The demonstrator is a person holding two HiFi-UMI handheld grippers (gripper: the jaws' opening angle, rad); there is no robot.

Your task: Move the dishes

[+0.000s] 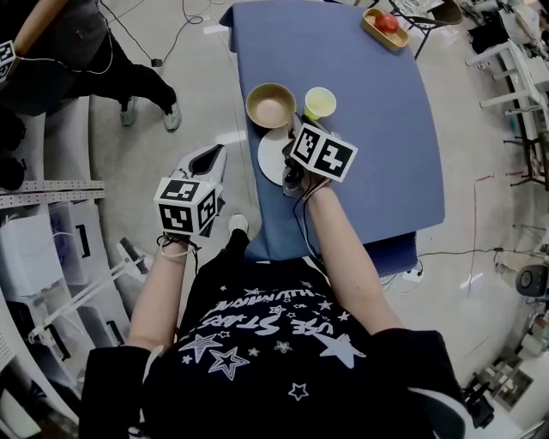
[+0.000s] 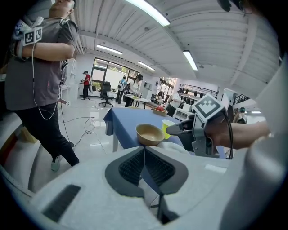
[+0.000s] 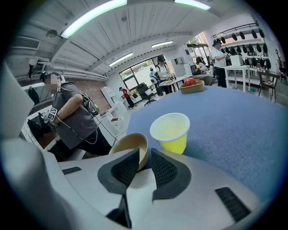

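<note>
I was working in what looked like a big open-plan robotics lab, not a home. Long strip lights [image 2: 148, 11] ran along a ribbed white ceiling, and loose cables [image 2: 87, 122] trailed over the pale, glossy floor [image 1: 197, 86]. The blue-covered desk [image 1: 369, 129] stood out in the open, with white metal racks [image 1: 515, 77] on one side and aluminium framing [image 1: 47, 193] on the other. Further back I saw office chairs [image 2: 106, 93], people standing at more desks [image 2: 135, 87], and a wall rack hung with dark gear [image 3: 246, 38]. A person close by [image 2: 36, 76] wore a marker cube [image 2: 32, 35] at the wrist, with a cable hanging from it.
</note>
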